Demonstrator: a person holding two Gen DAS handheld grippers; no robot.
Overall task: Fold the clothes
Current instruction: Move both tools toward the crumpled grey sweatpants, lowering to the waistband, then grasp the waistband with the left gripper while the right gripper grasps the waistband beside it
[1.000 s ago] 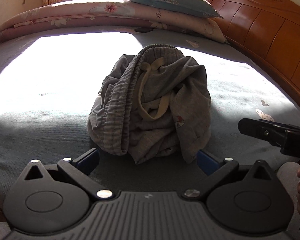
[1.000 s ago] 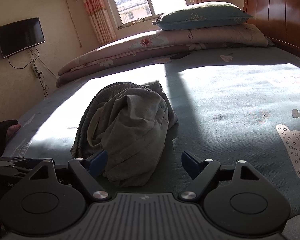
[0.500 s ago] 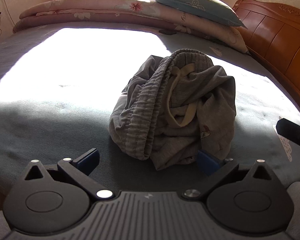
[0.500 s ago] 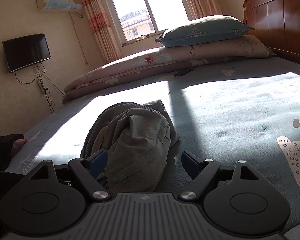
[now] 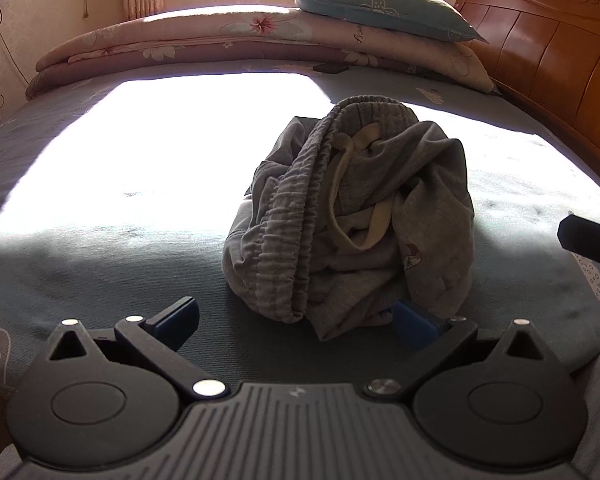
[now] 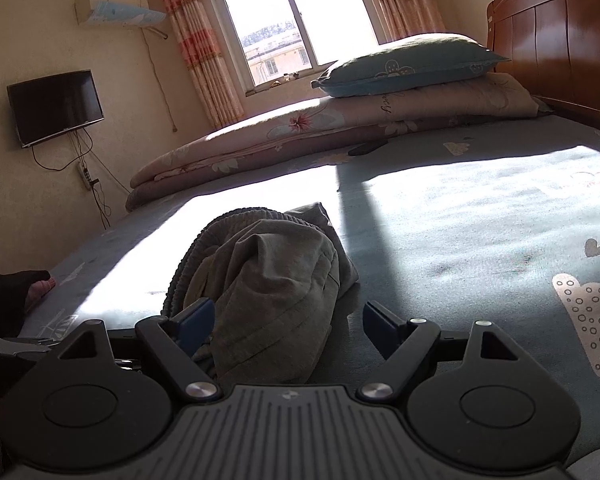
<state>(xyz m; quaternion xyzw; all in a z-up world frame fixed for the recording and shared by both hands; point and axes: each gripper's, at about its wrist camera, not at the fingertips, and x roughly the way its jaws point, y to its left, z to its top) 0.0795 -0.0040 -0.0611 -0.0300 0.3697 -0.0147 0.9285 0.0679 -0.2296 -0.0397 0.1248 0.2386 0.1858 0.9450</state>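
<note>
Crumpled grey drawstring sweatpants heaped on blue-grey bedsheet; left gripper, right gripper both wide, empty. Best grab ribbed waistband, shake flat.

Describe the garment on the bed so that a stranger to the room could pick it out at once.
Start at the wide bed with the wooden headboard. On its blue-grey sheet, near the front edge, sits a crumpled heap of grey trousers. Unlike the flat folded quilt and pillow behind, it is bunched, with an elastic waistband and a cream drawstring.
</note>
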